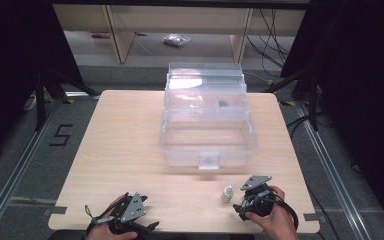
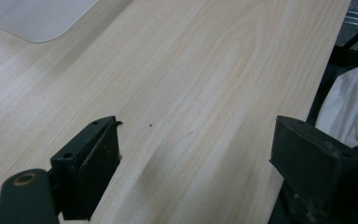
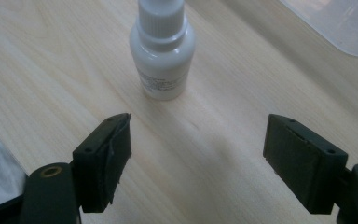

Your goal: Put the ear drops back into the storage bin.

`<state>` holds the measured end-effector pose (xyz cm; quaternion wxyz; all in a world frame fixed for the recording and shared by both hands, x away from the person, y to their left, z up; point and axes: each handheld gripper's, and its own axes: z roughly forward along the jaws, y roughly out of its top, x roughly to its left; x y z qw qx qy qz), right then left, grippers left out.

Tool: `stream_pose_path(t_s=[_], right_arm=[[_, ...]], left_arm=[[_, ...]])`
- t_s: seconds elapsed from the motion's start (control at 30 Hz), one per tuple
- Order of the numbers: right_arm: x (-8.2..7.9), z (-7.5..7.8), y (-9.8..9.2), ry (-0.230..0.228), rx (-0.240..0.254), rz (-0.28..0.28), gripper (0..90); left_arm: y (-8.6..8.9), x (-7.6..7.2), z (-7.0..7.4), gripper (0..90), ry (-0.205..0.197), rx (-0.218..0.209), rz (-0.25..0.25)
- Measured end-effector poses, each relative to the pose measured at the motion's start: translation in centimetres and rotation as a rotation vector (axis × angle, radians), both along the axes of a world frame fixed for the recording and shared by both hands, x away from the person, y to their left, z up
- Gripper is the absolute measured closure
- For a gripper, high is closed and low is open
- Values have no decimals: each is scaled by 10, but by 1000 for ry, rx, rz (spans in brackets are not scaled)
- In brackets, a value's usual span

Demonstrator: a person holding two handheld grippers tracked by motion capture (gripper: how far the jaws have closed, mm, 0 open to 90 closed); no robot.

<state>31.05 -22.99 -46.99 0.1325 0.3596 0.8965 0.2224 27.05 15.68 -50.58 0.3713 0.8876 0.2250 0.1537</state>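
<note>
My left gripper (image 1: 147, 226) sits released over bare table (image 1: 125, 145) near the front edge, nothing between its jaws. The small white bottle (image 1: 227, 194) stands upright in front of the clear box (image 1: 207, 150), just ahead of my right gripper (image 3: 198, 154) — jaws wide, not touching it. I'd ease forward, centre the bottle's body between the pads, then squeeze gently — it looks tippy.

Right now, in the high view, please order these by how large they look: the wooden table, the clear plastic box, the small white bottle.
1. Wooden table, the largest.
2. Clear plastic box, standing open on the table.
3. Small white bottle, the smallest, although it stands nearer the camera than the box.
</note>
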Motion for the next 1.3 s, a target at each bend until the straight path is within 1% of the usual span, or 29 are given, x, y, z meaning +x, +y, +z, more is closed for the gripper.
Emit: stream_pose_path(t_s=[0.03,0.1,0.13,0.17,0.2,0.23,0.27,0.3,0.37,0.4,0.47,0.5,0.53,0.57,0.6,0.67,0.7,0.77,0.8,0.83,0.93,0.97,1.0,1.03,1.07,1.1,1.13,1.17,1.3], right_arm=[[2,2,2,9,-14,12,244],[3,2,4,2,-19,12,244],[5,3,6,12,-27,25,245],[5,3,9,21,-35,25,248],[6,3,10,22,-37,29,250],[7,4,11,32,-43,44,252],[7,4,11,32,-43,44,252],[8,4,14,33,-58,58,256],[8,5,18,40,-67,59,260],[9,6,19,42,-73,60,264],[11,8,22,51,-79,72,294],[12,8,23,52,-85,92,293],[12,8,23,52,-85,92,293],[12,9,25,60,-87,82,293],[14,10,27,62,-96,96,294],[15,10,28,63,-105,101,294],[17,11,29,68,-117,113,301],[18,11,30,67,-119,115,301],[21,11,32,75,-126,119,305],[22,11,33,75,-130,120,309],[24,11,35,77,-136,134,321],[26,11,38,81,-146,148,335],[26,11,38,81,-146,148,335],[26,12,39,83,-149,154,344],[28,12,42,84,-156,171,364],[28,12,42,84,-156,171,364],[29,13,43,97,-153,171,369],[31,13,46,94,-166,182,383],[34,12,49,109,-176,198,401]], left_arm=[[2,3,1,150,-18,38,-16],[2,2,2,150,-15,37,-11],[2,2,1,150,-13,34,-13],[2,2,2,150,-20,42,-11],[1,1,1,150,-11,16,-10],[1,1,1,150,-14,16,-7],[1,1,1,150,-14,16,-7],[0,1,0,150,-9,8,-8],[1,1,1,150,-12,11,-10],[1,1,1,150,-8,23,-9],[2,1,1,150,-12,24,-12],[2,1,2,150,-13,26,-11],[2,1,2,150,-13,26,-11],[2,1,2,150,-13,23,-12],[1,1,1,150,-7,17,-9],[0,1,1,150,-2,14,-8],[1,1,1,150,-16,20,-18],[1,1,1,150,-14,17,-17],[1,0,0,150,-3,7,-11],[3,3,1,150,-16,39,-18],[2,2,2,150,-10,28,-16],[0,1,0,150,-2,3,-10],[0,1,0,150,-2,3,-10],[1,2,0,150,-10,20,-21],[1,1,0,150,-4,18,-15],[1,1,0,150,-4,18,-15],[1,1,0,150,-5,10,-10],[1,2,1,150,-7,20,-12],[1,2,1,150,-6,19,-15]])
